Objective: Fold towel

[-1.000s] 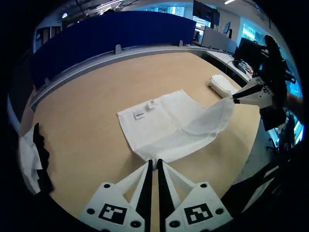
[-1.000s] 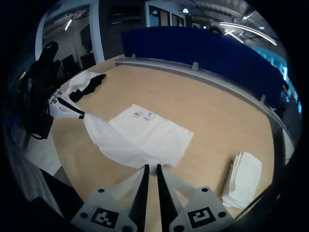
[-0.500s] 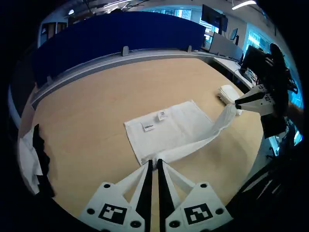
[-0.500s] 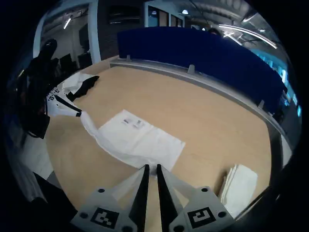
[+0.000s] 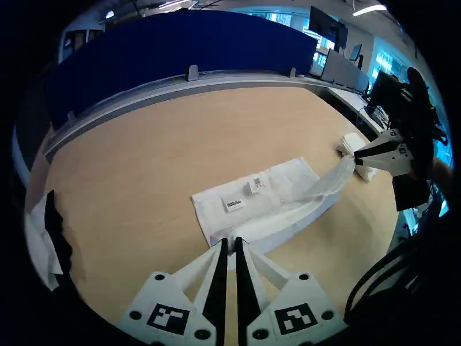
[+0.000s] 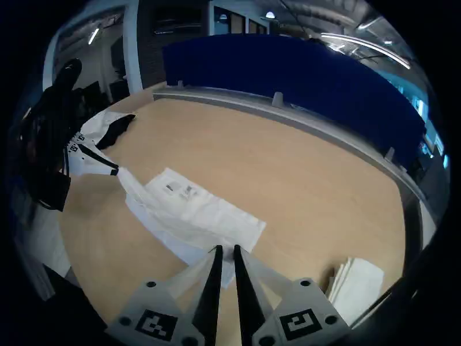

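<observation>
A white towel (image 5: 276, 193) with two small labels lies on the wooden table (image 5: 173, 132); its near edge is lifted and stretched between the two grippers. At the bottom of the left gripper view, my left gripper (image 5: 229, 245) is shut on one towel corner. The right gripper (image 5: 356, 157) shows at the far right, pinching the other corner. In the right gripper view, the towel (image 6: 201, 210) spreads ahead and my right gripper (image 6: 223, 251) is shut on its corner. The left gripper (image 6: 115, 171) holds the far corner at the left.
A stack of folded white towels (image 5: 352, 144) sits by the table's right edge, also the stack (image 6: 357, 282) low right in the right gripper view. A white and black cloth (image 5: 43, 242) lies at the left edge. A blue partition (image 5: 173, 46) runs along the back.
Both grippers have carried the held edge forward over the towel. The flat part looks narrower, and the sagging loop between the grippers has pulled into a tighter band.
</observation>
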